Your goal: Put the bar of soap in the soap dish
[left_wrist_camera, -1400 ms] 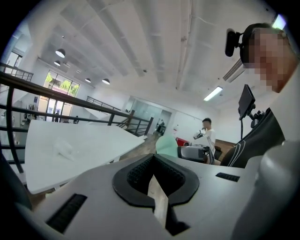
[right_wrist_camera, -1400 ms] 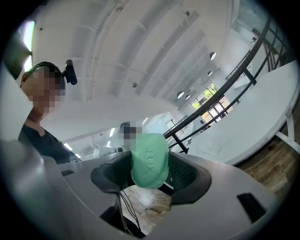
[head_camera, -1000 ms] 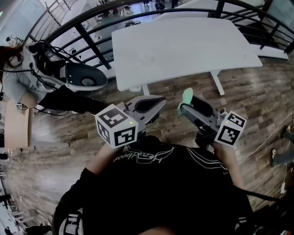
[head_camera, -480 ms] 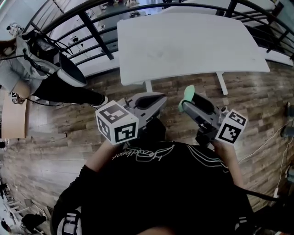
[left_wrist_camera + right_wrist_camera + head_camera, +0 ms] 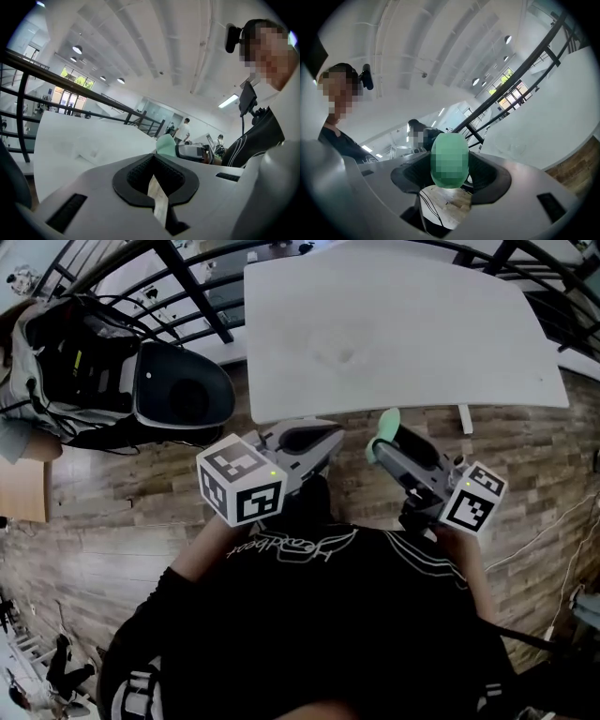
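Right gripper view: my right gripper (image 5: 450, 177) clamps pale green oval bar of soap (image 5: 449, 157) across its sides, above wooden floor (image 5: 112, 512), short of white rectangular table (image 5: 403, 334) | left gripper (image 5: 153, 174) closed, empty | soap judged rigid, light, slick (hold mid-length) | soap dish unseen.

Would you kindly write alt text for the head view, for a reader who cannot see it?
Seen from above, a person holds the right tongs shut on a green soap and the left tongs shut and empty, both near the edge of a white table on a wood floor.
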Demonstrator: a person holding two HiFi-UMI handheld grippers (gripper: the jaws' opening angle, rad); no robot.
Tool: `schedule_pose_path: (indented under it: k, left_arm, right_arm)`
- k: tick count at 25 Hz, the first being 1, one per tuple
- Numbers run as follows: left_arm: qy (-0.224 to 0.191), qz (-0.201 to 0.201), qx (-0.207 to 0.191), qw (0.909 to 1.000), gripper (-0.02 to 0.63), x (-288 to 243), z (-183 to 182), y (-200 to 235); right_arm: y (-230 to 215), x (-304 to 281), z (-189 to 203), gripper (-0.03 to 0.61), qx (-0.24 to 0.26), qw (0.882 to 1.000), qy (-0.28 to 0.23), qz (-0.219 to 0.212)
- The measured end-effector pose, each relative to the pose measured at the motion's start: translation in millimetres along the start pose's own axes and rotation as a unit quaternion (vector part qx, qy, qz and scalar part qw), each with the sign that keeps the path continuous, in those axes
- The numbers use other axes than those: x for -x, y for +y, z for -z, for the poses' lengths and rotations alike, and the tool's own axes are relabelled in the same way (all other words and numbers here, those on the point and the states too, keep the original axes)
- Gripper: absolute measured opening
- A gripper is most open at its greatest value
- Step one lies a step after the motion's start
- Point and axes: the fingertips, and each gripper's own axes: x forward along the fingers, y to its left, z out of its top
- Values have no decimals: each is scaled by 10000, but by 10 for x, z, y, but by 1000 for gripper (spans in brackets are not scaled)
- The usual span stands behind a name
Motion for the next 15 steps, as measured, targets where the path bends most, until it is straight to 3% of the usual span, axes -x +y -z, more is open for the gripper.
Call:
schedule_pose_path:
  k: [10, 15]
  left_arm:
    - [120, -64, 168, 9998, 8, -295, -402, 992]
    - [134, -122, 291, 9994, 8, -521, -435, 1488]
  right_arm:
    - [-668, -728, -443, 225, -165, 9998, 36, 95]
    - [-1103, -996, -555, 225, -88, 9998, 121, 134]
